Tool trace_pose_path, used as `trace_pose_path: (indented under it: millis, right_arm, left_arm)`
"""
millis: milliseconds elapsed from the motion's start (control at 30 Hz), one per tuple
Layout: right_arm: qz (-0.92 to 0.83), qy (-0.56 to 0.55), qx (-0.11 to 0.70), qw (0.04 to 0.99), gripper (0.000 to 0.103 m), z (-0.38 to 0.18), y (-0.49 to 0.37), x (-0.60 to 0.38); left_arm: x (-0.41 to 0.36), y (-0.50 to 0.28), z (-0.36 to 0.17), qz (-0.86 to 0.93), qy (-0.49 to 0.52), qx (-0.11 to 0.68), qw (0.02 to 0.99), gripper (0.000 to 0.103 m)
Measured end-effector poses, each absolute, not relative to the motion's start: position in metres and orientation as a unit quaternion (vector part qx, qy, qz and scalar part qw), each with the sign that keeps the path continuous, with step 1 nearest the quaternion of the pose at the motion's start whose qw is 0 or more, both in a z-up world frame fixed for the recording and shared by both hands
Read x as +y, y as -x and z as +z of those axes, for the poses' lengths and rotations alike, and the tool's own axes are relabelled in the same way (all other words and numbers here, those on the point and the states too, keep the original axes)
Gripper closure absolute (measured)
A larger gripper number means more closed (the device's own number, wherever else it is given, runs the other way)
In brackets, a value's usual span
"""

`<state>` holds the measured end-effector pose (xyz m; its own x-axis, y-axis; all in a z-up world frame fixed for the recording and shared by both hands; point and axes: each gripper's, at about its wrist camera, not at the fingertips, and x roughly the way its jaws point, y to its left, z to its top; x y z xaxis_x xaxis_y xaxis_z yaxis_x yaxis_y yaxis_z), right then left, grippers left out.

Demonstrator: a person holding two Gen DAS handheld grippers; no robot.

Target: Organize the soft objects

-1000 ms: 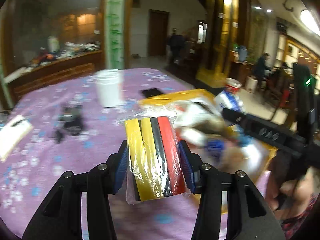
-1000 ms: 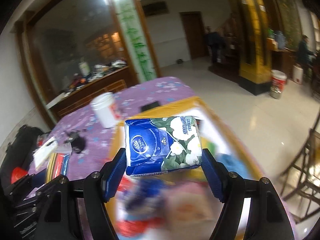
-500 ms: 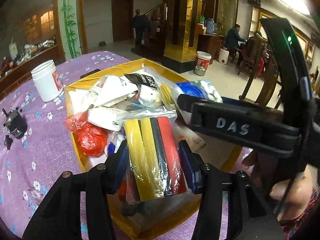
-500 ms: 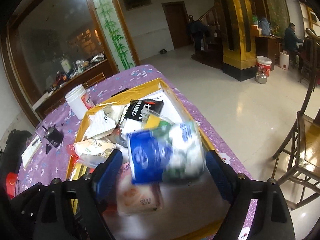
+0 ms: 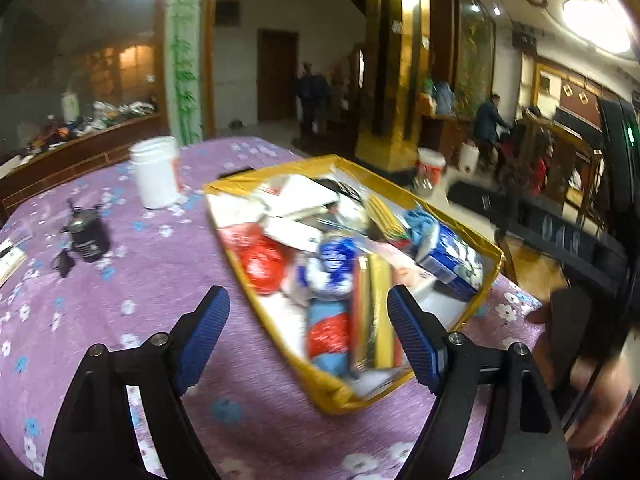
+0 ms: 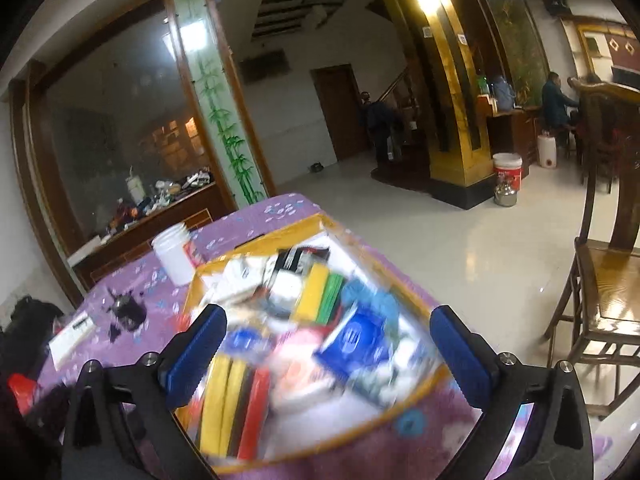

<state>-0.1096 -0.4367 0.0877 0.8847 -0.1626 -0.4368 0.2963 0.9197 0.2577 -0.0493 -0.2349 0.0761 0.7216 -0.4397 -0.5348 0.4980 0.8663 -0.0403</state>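
My left gripper and right gripper gape empty over the box. Only the right view shows green strips; labels blur unreadable.

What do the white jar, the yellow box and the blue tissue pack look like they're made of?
White jar: probably matte opaque plastic, with a ribbed screw lid.
Yellow box: seemingly cardboard under glossy gold wrap; its rim creases and glints.
Blue tissue pack: soft paper in shiny printed film, judging by highlights.

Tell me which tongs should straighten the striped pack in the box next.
Left, probably. The left tongs stand open with the striped pack right between their tips; the right tongs are open too, but the pack sits off-centre there.
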Motion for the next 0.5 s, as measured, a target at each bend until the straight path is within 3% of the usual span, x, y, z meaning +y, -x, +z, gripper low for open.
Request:
trace_pose_path:
  millis: [133, 233, 500]
  right_arm:
    - [-0.141, -0.132, 0.193, 0.962, 0.000, 0.089, 0.126, -0.413]
    - [-0.144, -0.114, 0.186, 0.965, 0.000, 0.091, 0.130, -0.399]
    - [-0.148, -0.086, 0.186, 0.968, 0.000, 0.085, 0.130, -0.386]
  left_arm:
    - [-0.223, 0.053, 0.078, -0.241, -0.073, 0.271, 0.929, 0.021]
    - [-0.214, 0.056, 0.079, -0.223, -0.076, 0.257, 0.937, 0.014]
    - [-0.206, 0.048, 0.084, -0.192, -0.081, 0.256, 0.944, 0.014]
